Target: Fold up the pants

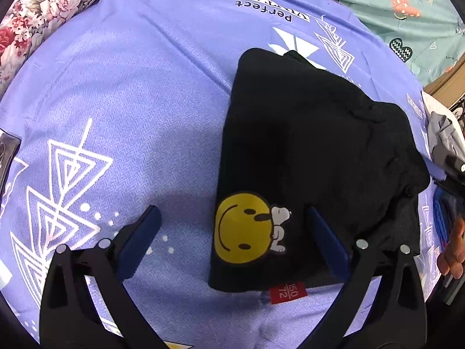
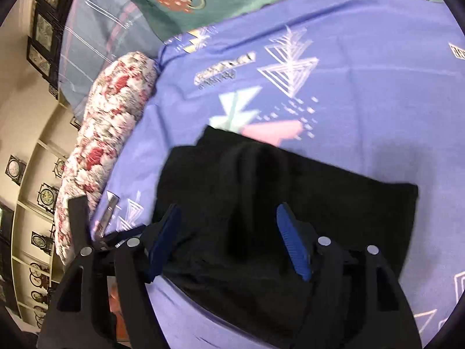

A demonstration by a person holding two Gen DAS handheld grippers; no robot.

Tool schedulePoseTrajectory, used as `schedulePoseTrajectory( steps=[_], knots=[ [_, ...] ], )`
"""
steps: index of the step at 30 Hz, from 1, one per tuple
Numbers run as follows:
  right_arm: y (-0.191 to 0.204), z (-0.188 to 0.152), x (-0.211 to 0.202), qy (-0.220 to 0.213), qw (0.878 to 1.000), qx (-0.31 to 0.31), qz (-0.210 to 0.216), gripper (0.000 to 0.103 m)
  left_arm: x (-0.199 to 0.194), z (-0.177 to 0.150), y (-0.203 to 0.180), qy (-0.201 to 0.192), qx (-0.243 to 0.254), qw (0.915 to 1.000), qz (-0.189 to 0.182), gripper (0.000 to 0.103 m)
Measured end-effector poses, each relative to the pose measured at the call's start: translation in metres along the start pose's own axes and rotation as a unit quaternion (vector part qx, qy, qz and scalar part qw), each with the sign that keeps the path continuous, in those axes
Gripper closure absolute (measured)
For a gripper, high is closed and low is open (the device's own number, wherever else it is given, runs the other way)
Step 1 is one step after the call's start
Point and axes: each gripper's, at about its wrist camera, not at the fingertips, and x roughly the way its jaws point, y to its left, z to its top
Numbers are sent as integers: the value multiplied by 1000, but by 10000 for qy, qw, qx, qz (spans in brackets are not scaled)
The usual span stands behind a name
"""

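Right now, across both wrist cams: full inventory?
folded pants: 1, black, on the purple sheet, smiley patch and size tag at near edge
smiley patch: 1, yellow
size tag: 1, red
purple sheet: 1, white triangle print
green sheet: 1, beyond the purple one
floral bolster: 1, red-white, at sheet edge
left gripper: open, over patch
right gripper: open, above pants
hand: 1, partly visible
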Motion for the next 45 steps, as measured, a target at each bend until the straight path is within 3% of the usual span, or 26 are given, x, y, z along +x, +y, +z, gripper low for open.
schedulePoseTrajectory(
  steps=[4, 11, 17, 18, 22, 25, 29, 32, 34, 36, 38, 41, 42, 45],
  knots=[
    [-18, -5, 18, 365, 9984, 416, 128, 34, -1, -1, 1, -10, 0, 10000, -7, 2],
    [-12, -7, 52, 581, 9981, 201, 11, 34, -1, -1, 2, -10, -9, 10000, -44, 2],
    [-15, -7, 49, 514, 9980, 279, 222, 63, -3, -3, 0, -31, -9, 10000, -40, 2],
    [-12, -8, 47, 488, 9979, 272, 314, 71, -3, -4, 0, -15, -34, 10000, -36, 2],
    [5, -5, 24, 249, 9972, 164, 691, 77, -14, -2, 5, -37, -163, 9997, -150, 2],
    [20, -1, -13, -189, 9932, 73, 1146, 78, -32, 2, 5, -280, -158, 9993, -174, 2],
    [17, -8, -65, -707, 9880, 135, 1365, 78, -49, 6, -2, -511, -64, 9984, -223, 2],
    [-12, -24, -92, -868, 9885, 463, 1149, 78, -43, 9, -13, -464, 80, 9985, -292, 2],
    [-39, -39, -96, -808, 9911, 722, 778, 77, -34, 10, -22, -375, 199, 9986, -312, 2],
    [-67, -53, -81, -589, 9927, 1042, 171, 74, -22, 11, -33, -231, 305, 9987, -340, 2],
    [-93, -63, -48, 1, 9927, 1193, -173, 69, -9, 13, -41, -83, 378, 9987, -324, 2],
    [-108, -64, -49, 42, 9897, 1421, 169, 60, 2, 10, -50, 12, 590, 9982, -61, 2],
    [-107, -62, -54, 6, 9901, 1395, 134, 50, 1, 9, -51, -16, 665, 9978, -18, 2],
    [-103, -53, -79, -354, 9927, 1150, -121, 49, -4, 13, -50, -21, 695, 9976, -18, 2]
  ],
)
